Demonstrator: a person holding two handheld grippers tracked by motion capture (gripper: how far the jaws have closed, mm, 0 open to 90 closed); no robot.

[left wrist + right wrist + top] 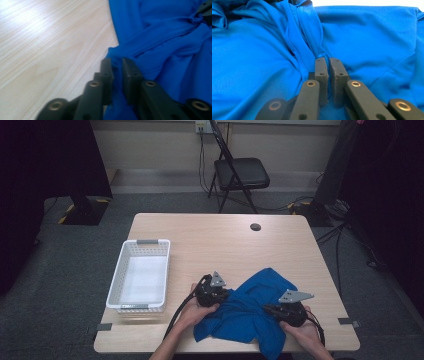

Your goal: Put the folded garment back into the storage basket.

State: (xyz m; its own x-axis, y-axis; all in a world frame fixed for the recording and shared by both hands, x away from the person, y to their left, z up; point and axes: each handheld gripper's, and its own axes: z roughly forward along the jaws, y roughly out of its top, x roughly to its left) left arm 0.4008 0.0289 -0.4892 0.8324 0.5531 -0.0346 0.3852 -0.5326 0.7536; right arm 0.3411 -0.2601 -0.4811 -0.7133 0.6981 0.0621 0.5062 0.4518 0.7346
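A crumpled blue shirt (250, 307) lies on the near right part of the counter (210, 235). The left tongs (117, 65) pinch its left edge between nearly closed jaws, and the right tongs (328, 65) clamp a fold on its right side. A white basket (120, 285) stands well apart to the left.

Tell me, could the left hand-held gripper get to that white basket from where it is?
Probably yes: bare table lies between the left hand-held gripper and the white basket. But its jaws are clamped on the blue garment, which would drag along.
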